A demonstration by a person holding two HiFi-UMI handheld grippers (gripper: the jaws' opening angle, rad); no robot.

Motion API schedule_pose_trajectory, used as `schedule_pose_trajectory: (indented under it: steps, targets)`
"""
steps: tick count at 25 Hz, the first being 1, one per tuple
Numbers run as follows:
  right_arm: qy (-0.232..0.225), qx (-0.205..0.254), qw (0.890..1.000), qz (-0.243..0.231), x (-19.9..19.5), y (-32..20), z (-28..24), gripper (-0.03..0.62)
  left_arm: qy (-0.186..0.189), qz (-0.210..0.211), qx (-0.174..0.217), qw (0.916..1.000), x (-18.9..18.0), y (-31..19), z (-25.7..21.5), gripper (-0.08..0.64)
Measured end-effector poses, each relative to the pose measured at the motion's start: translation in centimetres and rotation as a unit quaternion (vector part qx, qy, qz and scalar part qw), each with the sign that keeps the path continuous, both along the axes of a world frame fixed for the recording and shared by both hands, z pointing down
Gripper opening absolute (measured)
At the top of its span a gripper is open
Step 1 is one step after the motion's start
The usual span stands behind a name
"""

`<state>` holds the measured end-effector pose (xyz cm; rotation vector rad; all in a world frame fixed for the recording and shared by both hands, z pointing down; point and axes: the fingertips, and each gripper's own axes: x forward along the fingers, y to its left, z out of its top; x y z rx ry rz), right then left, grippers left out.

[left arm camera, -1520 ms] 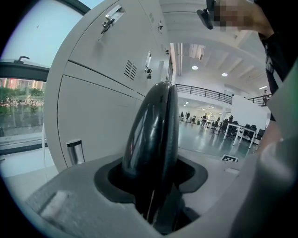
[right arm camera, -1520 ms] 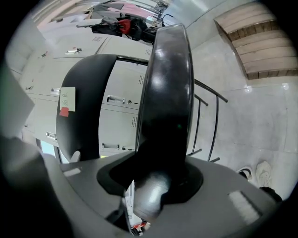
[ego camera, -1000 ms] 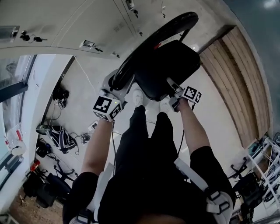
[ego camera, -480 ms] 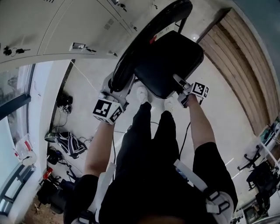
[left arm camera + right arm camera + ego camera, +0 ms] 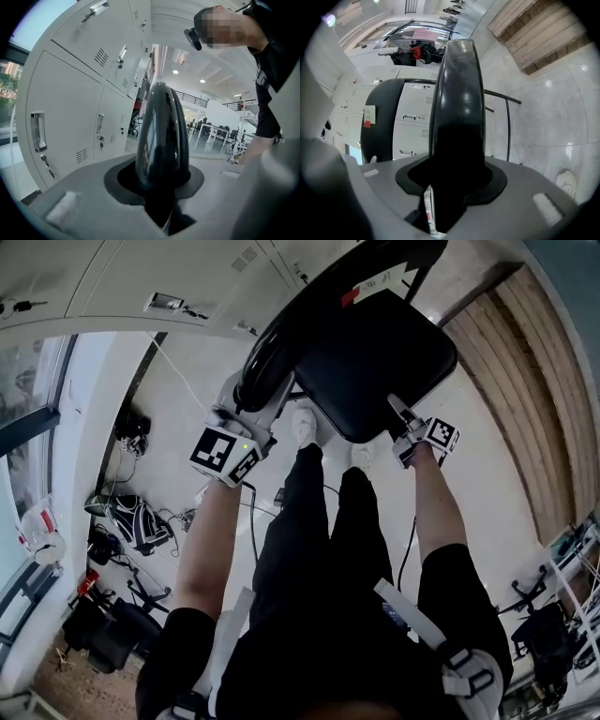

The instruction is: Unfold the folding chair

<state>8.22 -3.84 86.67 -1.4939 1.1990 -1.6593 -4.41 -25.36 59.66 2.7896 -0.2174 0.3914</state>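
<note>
The black folding chair stands in front of me in the head view, its padded seat (image 5: 375, 357) tilted out from the curved backrest (image 5: 319, 306). My left gripper (image 5: 246, 409) is at the backrest's lower left edge. The glossy backrest edge (image 5: 161, 136) fills the gap between its jaws, which are closing on it, in the left gripper (image 5: 161, 187) view. My right gripper (image 5: 398, 413) holds the seat's near right edge. The seat edge (image 5: 457, 108) sits between the right gripper's (image 5: 450, 187) jaws, which are opening slightly; the backrest (image 5: 377, 122) shows behind.
Grey lockers (image 5: 141, 277) stand right behind the chair. A wood-panelled strip (image 5: 525, 381) runs along the right. Bags and cables (image 5: 131, 521) lie on the floor at the left. My feet (image 5: 305, 423) are just below the seat.
The seat has swung out and away from the backrest, showing more of its top. My right gripper moved right with it. The left gripper stayed near the backrest's edge.
</note>
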Motion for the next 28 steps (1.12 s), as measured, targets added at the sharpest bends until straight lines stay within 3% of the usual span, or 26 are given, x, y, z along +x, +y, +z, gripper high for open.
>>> schedule_pose_trajectory:
  steps: [3,5,6,9,11,14,16,18,20,23,25,28]
  targets:
    - [0.005,-0.002,1.000,0.007,-0.1,-0.2,0.0,0.207,-0.001,0.001,0.001,1.0000,0.0,-0.3,0.1,0.107]
    - [0.022,-0.022,1.000,0.005,0.1,0.1,0.2,0.282,-0.001,0.001,-0.002,1.0000,-0.1,-0.5,0.2,0.107]
    - [0.035,-0.038,0.999,0.002,0.2,0.5,0.4,0.314,-0.002,0.000,-0.002,1.0000,-0.1,-0.5,0.2,0.107]
    - [0.107,-0.102,0.989,-0.020,0.7,1.4,0.0,0.298,-0.003,0.000,-0.002,1.0000,-0.2,-0.6,0.3,0.109]
    - [0.162,-0.158,0.973,-0.036,1.2,2.3,-0.7,0.315,-0.003,-0.001,-0.002,1.0000,-0.2,-0.6,0.4,0.109]
    - [0.257,-0.234,0.937,-0.039,1.7,3.7,-2.7,0.278,-0.004,0.001,-0.005,1.0000,-0.3,-0.5,0.4,0.109]
    - [0.330,-0.251,0.909,-0.048,1.4,3.0,-4.8,0.215,-0.001,0.002,-0.005,1.0000,-0.3,-0.6,0.6,0.109]
    - [0.377,-0.231,0.893,-0.078,-0.3,0.8,-6.2,0.151,0.002,0.004,-0.007,1.0000,-0.2,-0.9,0.6,0.109]
    - [0.381,-0.212,0.893,-0.113,-2.8,-1.8,-5.9,0.127,0.006,0.007,-0.009,0.9999,-0.1,-1.6,0.8,0.109]
    - [0.350,-0.248,0.896,-0.117,-4.8,-3.0,-2.6,0.051,0.009,0.011,-0.012,0.9998,0.0,-3.2,1.1,0.109]
    - [0.364,-0.275,0.882,-0.122,-4.6,-2.8,-1.1,0.005,0.010,0.012,-0.017,0.9997,0.0,-4.1,1.4,0.109]
    - [0.417,-0.281,0.845,-0.182,-5.0,-3.4,-0.1,0.005,0.013,0.012,-0.023,0.9996,-0.2,-5.7,1.9,0.109]
